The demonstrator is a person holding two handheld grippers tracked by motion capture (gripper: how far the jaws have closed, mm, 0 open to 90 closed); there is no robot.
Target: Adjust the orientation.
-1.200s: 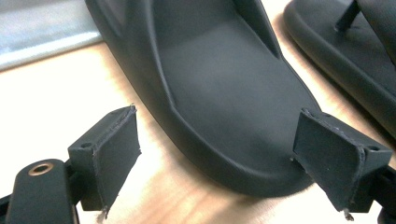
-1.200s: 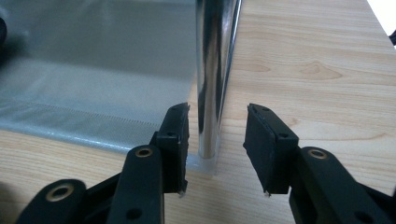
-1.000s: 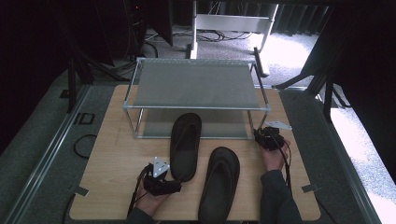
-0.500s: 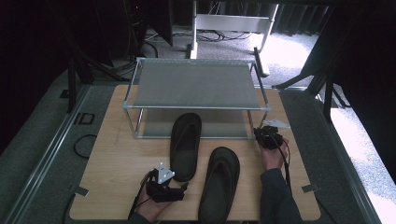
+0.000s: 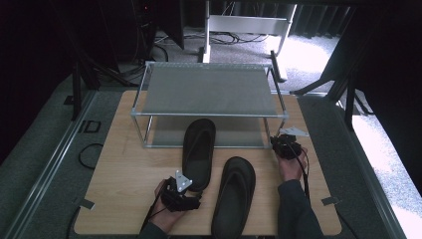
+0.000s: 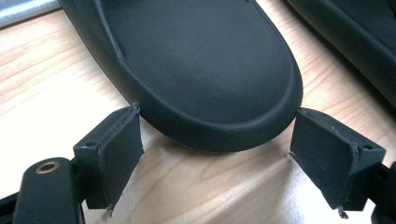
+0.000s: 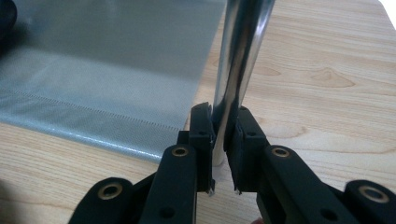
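Left hand-held gripper (image 6: 217, 154) low on the tabletop (image 5: 124, 179), jaws spread wide to either side of the rounded heel end of a black slipper (image 6: 201, 70); in the left gripper view the pads stand just off the slipper's rim on both sides, not pressing, the left pad very near or brushing it. High view puts this same slipper (image 5: 199, 149) lying lengthwise in the middle of the tabletop, its toe end reaching under the front edge of the shoe rack (image 5: 209, 94), its heel end beside the left hand-held gripper (image 5: 181, 191). A second black slipper (image 5: 235, 194) lies just to its right, nearer the person, parallel, the two close together. Right hand-held gripper (image 7: 223, 140) clamped on the shiny metal leg (image 7: 238, 56) of the rack, both pads tight against the tube near its foot; jaws have just closed onto it. Grey mesh lower shelf (image 7: 107, 60) shows to the left of that leg. In the high view the right hand-held gripper (image 5: 286, 145) sits at the rack's front right corner.
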